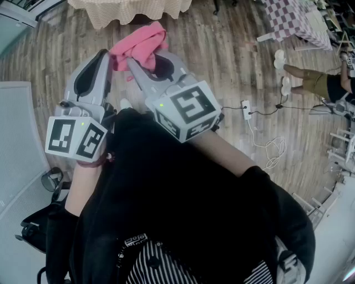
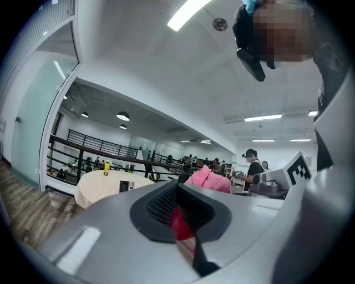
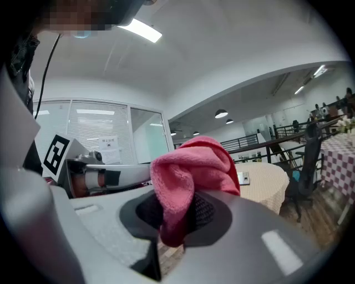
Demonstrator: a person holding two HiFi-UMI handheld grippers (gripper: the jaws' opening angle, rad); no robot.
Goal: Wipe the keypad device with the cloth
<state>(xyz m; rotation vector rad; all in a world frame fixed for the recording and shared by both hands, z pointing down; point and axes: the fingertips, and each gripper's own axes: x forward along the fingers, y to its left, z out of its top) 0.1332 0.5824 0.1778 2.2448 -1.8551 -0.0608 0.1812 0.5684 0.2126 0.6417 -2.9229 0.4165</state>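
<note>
Pink cloth (image 1: 141,41) hangs bunched between the tips of both grippers, just ahead of the person's dark-clad torso. On the right gripper (image 3: 177,217) the fingers are clamped on a thick fold of the cloth, which bulges up and over the pads. On the left gripper (image 2: 180,215) the fingers are drawn narrow, and a thin red-pink edge of the same cloth is pinched between the pads. The bulk of the cloth shows just beyond its tips, to the right.

In the head view the two grippers sit close side by side, tips pointing away from the body, above a wooden floor (image 1: 222,50). A white power strip (image 1: 246,109) with trailing cables lies on the floor to the right.

Farther out stands a round tabletop (image 1: 127,11) under a beige cover. The keypad device (image 3: 243,178) lies flat on it, well apart from both grippers. In the right gripper view the raised cloth hides the tabletop's left part. A small yellow item (image 2: 106,166) stands on the tabletop left of the device. A dark chair (image 3: 308,166) stands right of the tabletop, and a checked table cover (image 1: 302,19) lies at the far right.
</note>
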